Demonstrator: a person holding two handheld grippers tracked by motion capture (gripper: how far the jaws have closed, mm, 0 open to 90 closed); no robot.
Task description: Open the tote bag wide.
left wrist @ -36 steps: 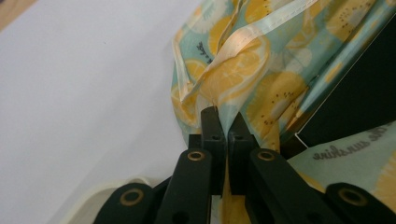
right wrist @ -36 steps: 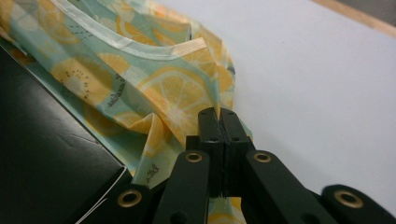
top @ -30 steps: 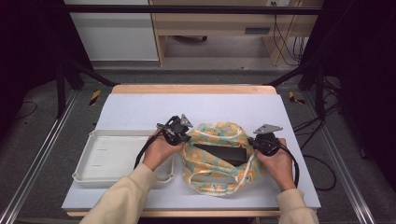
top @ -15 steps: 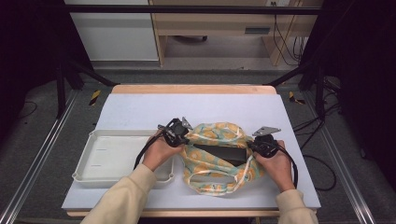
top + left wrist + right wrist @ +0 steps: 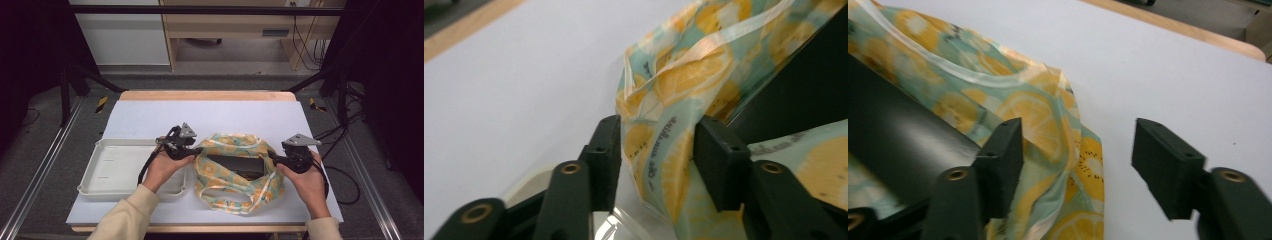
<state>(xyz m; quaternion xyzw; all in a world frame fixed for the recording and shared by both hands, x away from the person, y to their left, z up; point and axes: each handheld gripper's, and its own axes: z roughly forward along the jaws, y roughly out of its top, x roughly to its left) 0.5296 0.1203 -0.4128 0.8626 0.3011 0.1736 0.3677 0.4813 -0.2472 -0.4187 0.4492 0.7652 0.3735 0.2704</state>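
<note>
A lemon-print bag lies on the white table with its mouth spread, and a dark flat box shows inside. My left gripper is at the bag's left rim. Its jaws have just been opening, and the rim fabric hangs loosely between them. My right gripper is at the right rim. Its jaws have also just been opening. The fabric lies against one pad, with a bare gap beside the other. The box's dark face runs behind it.
A white shallow tray sits left of the bag, under my left forearm. The white table top stretches beyond the bag to a wooden far edge. Cables trail off the right side.
Both hands have drawn a little outward and up from the bag's rim. The bag's mouth stays spread and the bag has not shifted.
</note>
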